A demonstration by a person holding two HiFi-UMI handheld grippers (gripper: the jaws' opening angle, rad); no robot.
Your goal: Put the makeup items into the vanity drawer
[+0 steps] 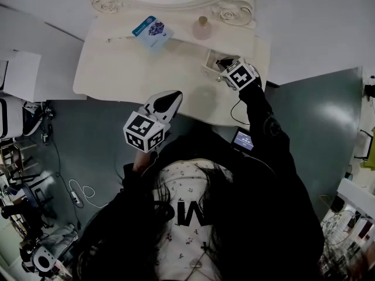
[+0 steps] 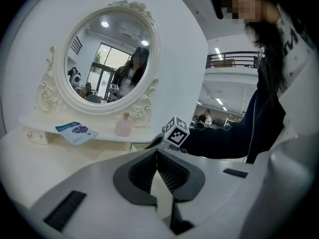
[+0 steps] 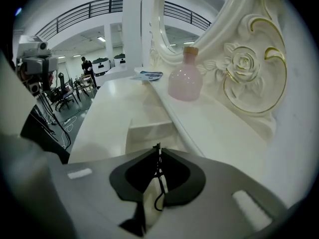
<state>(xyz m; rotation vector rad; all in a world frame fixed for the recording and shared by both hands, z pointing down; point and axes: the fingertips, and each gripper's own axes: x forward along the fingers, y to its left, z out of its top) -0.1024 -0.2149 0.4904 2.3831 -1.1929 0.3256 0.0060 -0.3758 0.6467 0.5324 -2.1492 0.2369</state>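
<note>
The cream vanity (image 1: 135,69) has a small open drawer (image 1: 209,57) at its right, and it shows pale and open in the right gripper view (image 3: 149,129). My right gripper (image 1: 222,63) hovers at that drawer, shut on a thin black looped item (image 3: 158,190) held between the jaws (image 3: 158,149). A pink bottle (image 1: 203,28) (image 3: 185,81) (image 2: 123,126) and a blue packet (image 1: 152,30) (image 2: 76,132) (image 3: 149,75) rest on the raised shelf under the mirror. My left gripper (image 1: 174,94) (image 2: 157,152) stays shut with nothing in it over the vanity's front edge.
An ornate oval mirror (image 2: 107,59) stands behind the shelf. A white table (image 1: 35,45) adjoins the vanity on the left. Cables (image 1: 79,193) lie on the green floor, and a small lit device (image 1: 243,139) hangs by the right sleeve.
</note>
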